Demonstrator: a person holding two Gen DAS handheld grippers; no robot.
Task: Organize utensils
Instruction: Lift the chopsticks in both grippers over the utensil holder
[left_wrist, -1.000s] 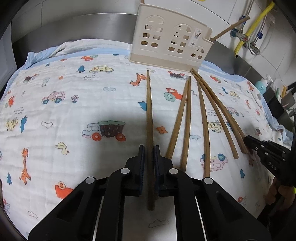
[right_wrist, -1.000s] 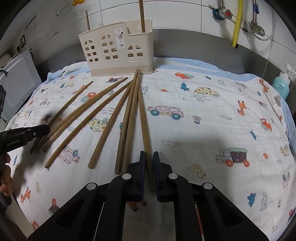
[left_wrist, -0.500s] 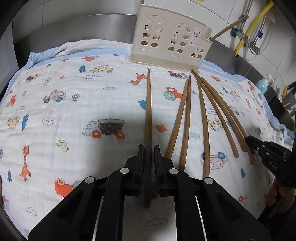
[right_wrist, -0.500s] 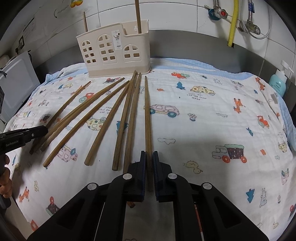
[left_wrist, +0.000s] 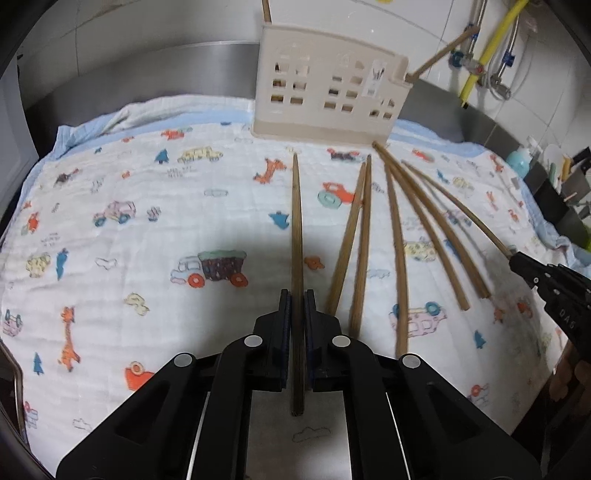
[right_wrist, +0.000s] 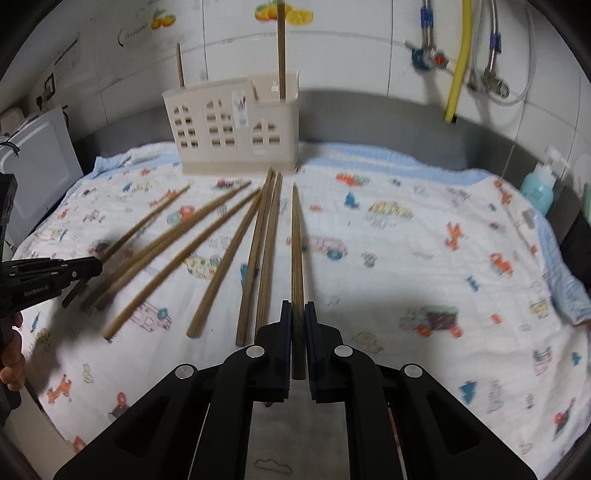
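Each gripper is shut on one wooden chopstick. My left gripper (left_wrist: 296, 295) holds a chopstick (left_wrist: 296, 229) pointing toward the cream house-shaped holder (left_wrist: 328, 99). My right gripper (right_wrist: 297, 308) holds a chopstick (right_wrist: 296, 243) lifted off the cloth, tip toward the holder (right_wrist: 236, 129). Several more chopsticks (left_wrist: 397, 251) lie fanned on the cartoon-print cloth (left_wrist: 129, 240), and they show in the right wrist view (right_wrist: 221, 266) too. Two chopsticks (right_wrist: 281, 51) stand in the holder. The right gripper shows at the right edge of the left wrist view (left_wrist: 554, 291), the left gripper at the left edge of the right wrist view (right_wrist: 48, 277).
A steel wall and white tiles stand behind the holder. A yellow hose and valves (right_wrist: 458, 62) hang at the back right. A teal bottle (right_wrist: 537, 190) stands at the right edge. A white appliance (right_wrist: 37, 166) stands at the left.
Both grippers have lifted their chopsticks off the cloth and risen, tips now aimed at the holder. The right gripper's chopstick has separated from the fanned group.
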